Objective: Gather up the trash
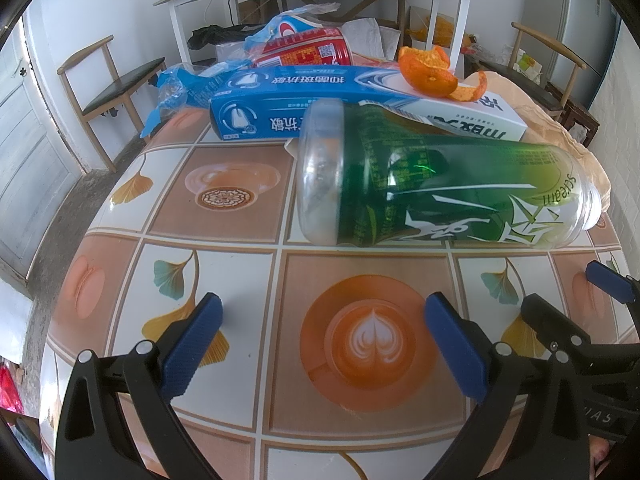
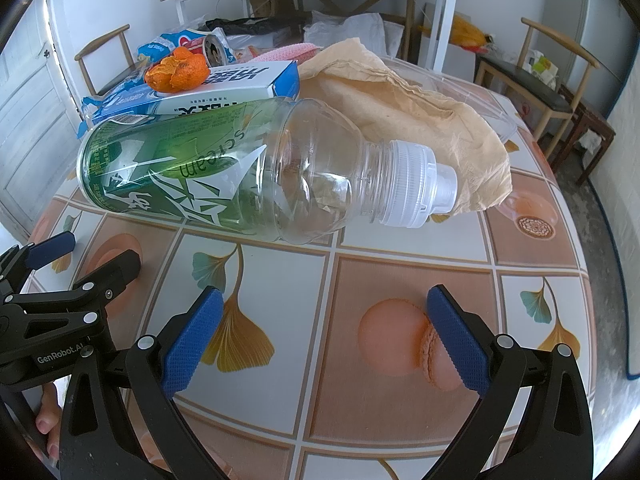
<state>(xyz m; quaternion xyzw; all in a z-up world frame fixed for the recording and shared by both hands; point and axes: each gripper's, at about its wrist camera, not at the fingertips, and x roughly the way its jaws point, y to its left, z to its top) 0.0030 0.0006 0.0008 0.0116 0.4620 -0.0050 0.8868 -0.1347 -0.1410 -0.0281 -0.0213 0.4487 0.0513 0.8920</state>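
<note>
1. The left gripper (image 1: 322,322) hovers low over the desk (image 1: 240,280), its jaws spread wide with only the patterned cloth between them; they hold nothing.
2. The right gripper (image 2: 324,318) sits just beside it, to the right, jaws equally wide and holding nothing, above a printed macaron on the cloth.
3. Each gripper shows in the other's view: the right one at the right edge of the left wrist view, the left one at the left edge of the right wrist view.
4. A bottle (image 1: 448,184) with a green label lies on its side across the middle of the desk, just ahead of both grippers and touched by neither. It looks empty. Its clear base points left, and its white cap (image 2: 416,184) points toward the right edge.
5. The cap end lies against a crumpled sheet of brown paper (image 2: 400,92) that spreads toward the far right corner.
6. Behind the bottle and touching it lies a long blue and white carton (image 1: 320,92), set roughly parallel to the far edge.
7. Orange peel (image 1: 434,70) rests on top of the carton's right half.
8. A red can (image 1: 308,50) lies on its side behind the carton, near the far edge.
9. A crumpled blue wrapper (image 1: 176,92) sits at the carton's left end, close to the far left corner.
</note>
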